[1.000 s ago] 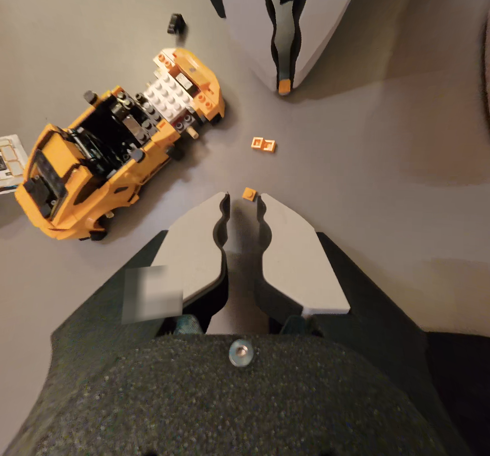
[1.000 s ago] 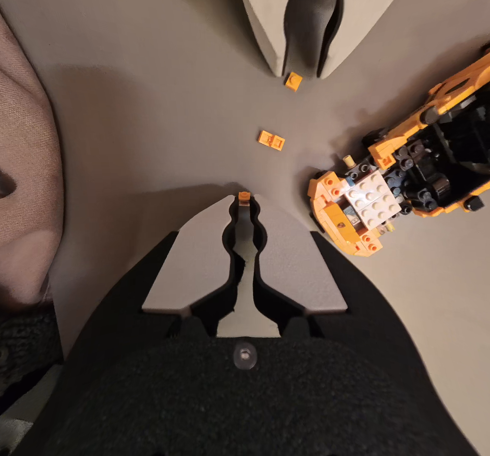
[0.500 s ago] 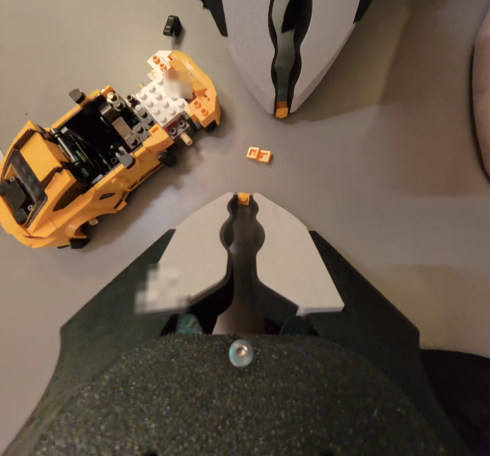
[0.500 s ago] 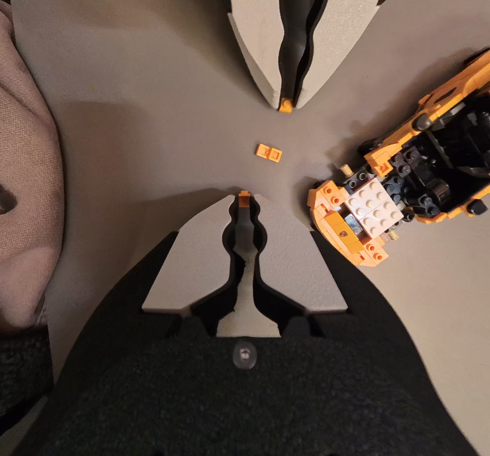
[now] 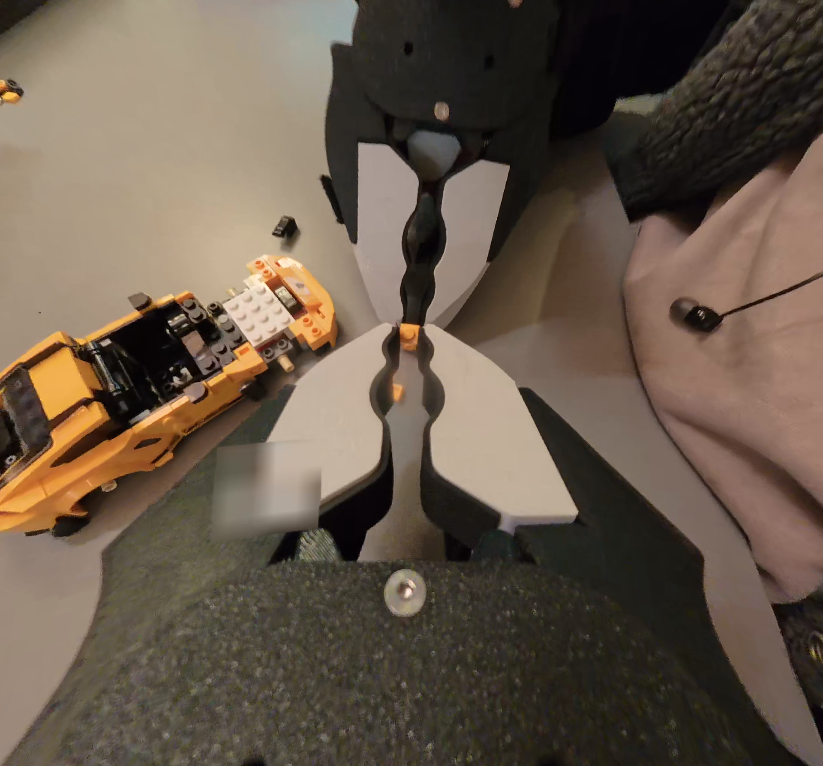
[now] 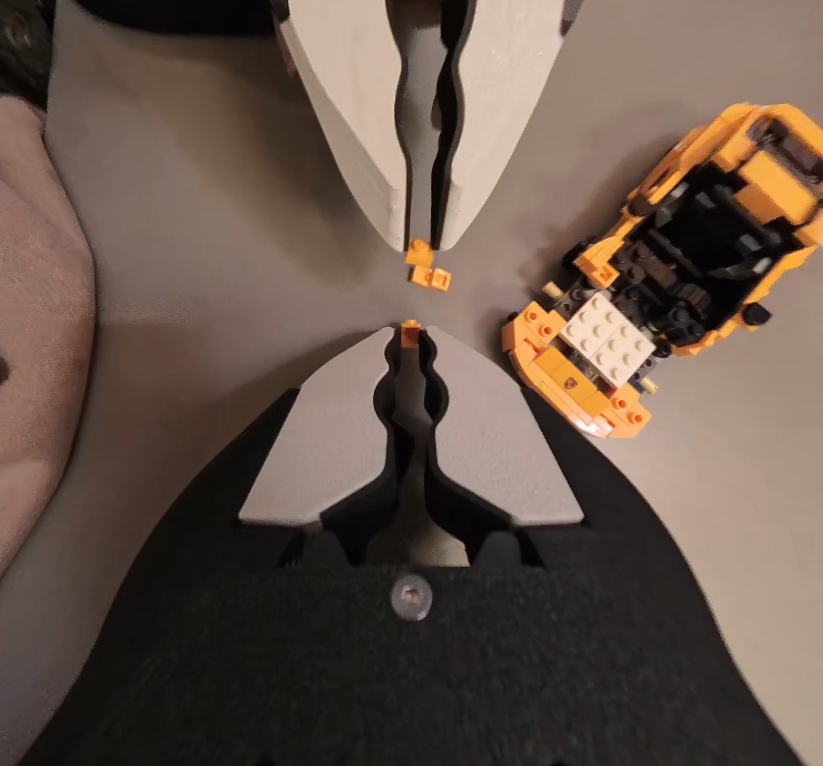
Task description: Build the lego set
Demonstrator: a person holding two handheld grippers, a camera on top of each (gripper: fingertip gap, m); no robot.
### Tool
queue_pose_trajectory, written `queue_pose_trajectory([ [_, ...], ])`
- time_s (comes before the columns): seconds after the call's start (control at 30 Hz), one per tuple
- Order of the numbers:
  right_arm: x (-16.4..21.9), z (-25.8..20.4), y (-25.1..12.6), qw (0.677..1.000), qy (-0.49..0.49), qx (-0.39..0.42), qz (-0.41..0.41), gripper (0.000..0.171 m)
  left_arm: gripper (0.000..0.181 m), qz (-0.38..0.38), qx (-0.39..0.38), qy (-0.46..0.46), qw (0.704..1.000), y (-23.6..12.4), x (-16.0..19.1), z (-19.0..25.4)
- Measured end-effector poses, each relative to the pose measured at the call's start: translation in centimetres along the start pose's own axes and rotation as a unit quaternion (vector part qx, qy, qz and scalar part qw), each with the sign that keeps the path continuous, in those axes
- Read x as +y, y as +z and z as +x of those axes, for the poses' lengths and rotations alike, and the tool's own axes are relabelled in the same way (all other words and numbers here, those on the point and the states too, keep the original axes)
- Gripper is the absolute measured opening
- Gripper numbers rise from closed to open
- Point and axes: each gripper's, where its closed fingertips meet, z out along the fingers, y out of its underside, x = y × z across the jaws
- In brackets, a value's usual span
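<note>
Two grippers, each pinching a small orange piece, tips facing over a grey table.

Left wrist view: left gripper (image 5: 409, 337) closed on an orange piece (image 5: 409, 336), tip to tip with the right gripper; orange car (image 5: 133, 388) lies left on the table (image 5: 156, 143).
Right wrist view: right gripper (image 6: 409, 333) closed on a second orange piece (image 6: 409, 331); a loose orange plate (image 6: 429, 277) lies between the grippers; car to the right.

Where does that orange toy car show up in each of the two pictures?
Left wrist view: the car lies at the left edge, middle height.
Right wrist view: the car lies at the right edge, above middle height.
Shared landmark: the white studded plate at one end of the car.
</note>
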Motion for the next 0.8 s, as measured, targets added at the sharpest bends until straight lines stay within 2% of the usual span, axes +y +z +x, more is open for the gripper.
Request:
queue_pose_trajectory([
  [0.1, -2.1, 0.7, -1.4, 0.995, 0.025, 0.022, 0.091, 0.007, 0.007, 0.045, -0.005, -0.020, 0.999, -0.5, -1.3, -0.4],
  [0.27, -4.5, 1.8, -3.4, 0.983, 0.025, 0.062, 0.170, 0.007, 0.007, 0.084, -0.026, -0.025, 0.996, -1.1, -2.5, -1.2],
  [0.6, -5.6, 1.8, -4.1, 0.977, 0.018, 0.082, 0.197, 0.007, 0.008, 0.097, -0.029, -0.027, 0.995, -1.1, -3.0, -1.2],
  [0.8, -6.0, 1.0, -4.1, 0.976, 0.032, 0.047, 0.210, 0.007, 0.007, 0.096, -0.008, -0.008, 0.995, -1.4, -3.0, -0.5],
])
